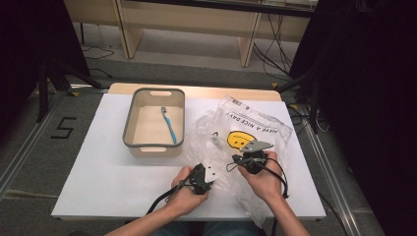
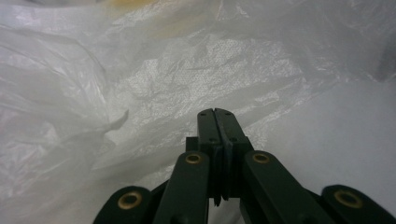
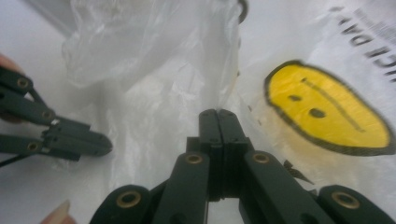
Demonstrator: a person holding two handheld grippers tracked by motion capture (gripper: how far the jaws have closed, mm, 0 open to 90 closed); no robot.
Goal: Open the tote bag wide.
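A white table [image 1: 98, 162] with a strip of bare wood along its far edge carries two things. A beige bin with a grey rim [image 1: 129, 120] sits toward the far edge, left of the middle. A crumpled clear plastic bag [image 1: 255, 125], printed with a yellow smiley face, spreads over the right half, from near the far edge down to the near edge.

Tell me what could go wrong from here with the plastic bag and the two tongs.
1. Both tongs, left and right, look shut, and whether either pinches the thin plastic bag is unclear. If they do and pull apart, the film may tear.
2. The crumpled film could slip out, so the bag may not open.
3. The toothbrush lies in the bin beside the bag; a hard tug might drag the bag against the bin.
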